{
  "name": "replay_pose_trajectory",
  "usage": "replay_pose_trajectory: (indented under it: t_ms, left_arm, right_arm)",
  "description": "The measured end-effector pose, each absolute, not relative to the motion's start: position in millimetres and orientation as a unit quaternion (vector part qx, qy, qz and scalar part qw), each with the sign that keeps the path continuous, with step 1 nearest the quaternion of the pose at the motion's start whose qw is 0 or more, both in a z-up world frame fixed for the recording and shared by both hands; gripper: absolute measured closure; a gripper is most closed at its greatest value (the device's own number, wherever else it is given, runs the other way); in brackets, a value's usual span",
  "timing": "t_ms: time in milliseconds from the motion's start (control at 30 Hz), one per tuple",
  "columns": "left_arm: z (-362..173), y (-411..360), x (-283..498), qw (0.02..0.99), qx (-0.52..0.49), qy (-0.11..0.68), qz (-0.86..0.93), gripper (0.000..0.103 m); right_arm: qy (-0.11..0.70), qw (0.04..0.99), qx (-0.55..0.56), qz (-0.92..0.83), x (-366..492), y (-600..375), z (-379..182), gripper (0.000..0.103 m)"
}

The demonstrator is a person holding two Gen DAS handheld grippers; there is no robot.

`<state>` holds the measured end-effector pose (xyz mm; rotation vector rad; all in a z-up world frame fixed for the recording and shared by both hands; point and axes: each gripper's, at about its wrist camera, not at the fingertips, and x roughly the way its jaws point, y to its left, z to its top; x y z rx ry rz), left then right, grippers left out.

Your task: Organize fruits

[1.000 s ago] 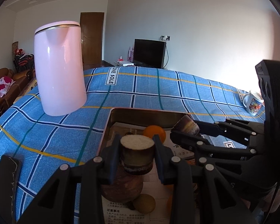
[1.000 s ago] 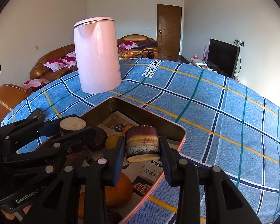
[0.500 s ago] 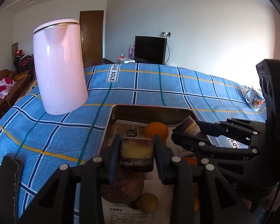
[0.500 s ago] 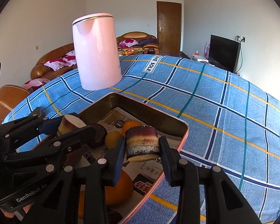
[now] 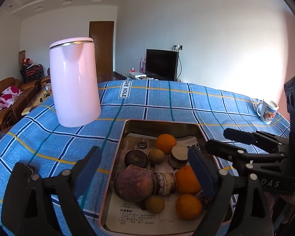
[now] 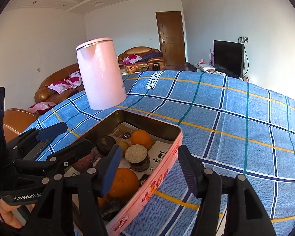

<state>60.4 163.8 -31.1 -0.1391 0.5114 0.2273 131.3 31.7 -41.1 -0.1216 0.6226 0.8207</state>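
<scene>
Left wrist view: the left gripper [image 5: 145,169] hangs spread and empty over the tin tray [image 5: 122,143], whose fruits [image 5: 167,169] lie inside.

Right wrist view: the right gripper [image 6: 149,167], likewise apart, straddles the tray's rim; better to lift straight up, clear of the fruit.

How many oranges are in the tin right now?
3 visible: one orange at the far end, one near the right wall, one just in front of it. More may hide under other fruit.
</scene>
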Motion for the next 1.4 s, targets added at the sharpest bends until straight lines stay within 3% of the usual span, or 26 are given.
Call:
replay_pose_trajectory:
  t_ms: [700, 1400]
  left_arm:
    - [-14.5, 128.3, 20.6, 0.972, -0.066, 0.207, 0.091, 0.003]
    - [-2.3, 110.0, 8.7, 0.976, -0.049, 0.191, 0.089, 0.0]
  right_arm:
    - [0.223, 0.908, -0.003, 0.354, 58.6, -62.6, -17.9, 0.027]
    - [0.177, 0.925, -0.006, 0.336, 30.5, -86.7, -4.3, 0.025]
